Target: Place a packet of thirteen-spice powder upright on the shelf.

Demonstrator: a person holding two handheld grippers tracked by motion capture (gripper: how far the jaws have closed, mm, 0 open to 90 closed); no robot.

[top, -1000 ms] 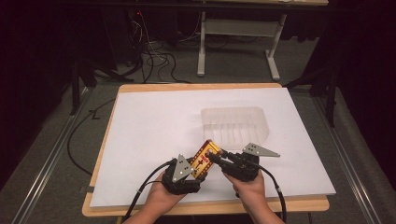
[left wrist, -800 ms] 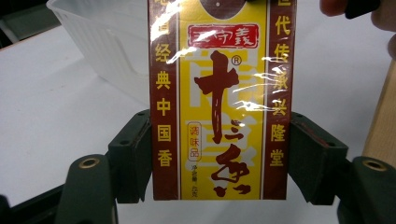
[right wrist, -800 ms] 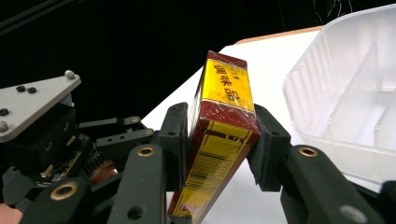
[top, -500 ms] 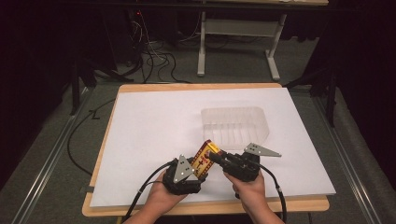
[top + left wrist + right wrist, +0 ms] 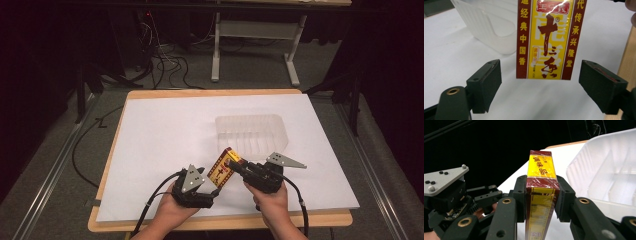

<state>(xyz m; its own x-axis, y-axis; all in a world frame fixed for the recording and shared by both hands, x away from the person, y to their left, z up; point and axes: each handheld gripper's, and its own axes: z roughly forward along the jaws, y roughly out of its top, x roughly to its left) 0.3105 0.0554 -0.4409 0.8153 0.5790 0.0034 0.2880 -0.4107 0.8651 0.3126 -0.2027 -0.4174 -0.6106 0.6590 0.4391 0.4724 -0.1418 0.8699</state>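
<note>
Box held over the counter's near edge

The right gripper point(image 5: 239, 168) has its jaws clamped on the narrow sides of a red and yellow box point(image 5: 223, 169), holding it tilted above the white counter point(image 5: 165, 130), just in front of a clear plastic tray point(image 5: 252, 134). The left gripper point(image 5: 540, 82) has just been opening; its jaws stand apart on either side of the box's lower end without touching it.

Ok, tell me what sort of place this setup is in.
Probably a lab or workshop test bench, not a home. A white-covered wooden table stands on grey carpet, loose cables trail under a metal-legged desk behind it, and the surroundings are dark.
</note>
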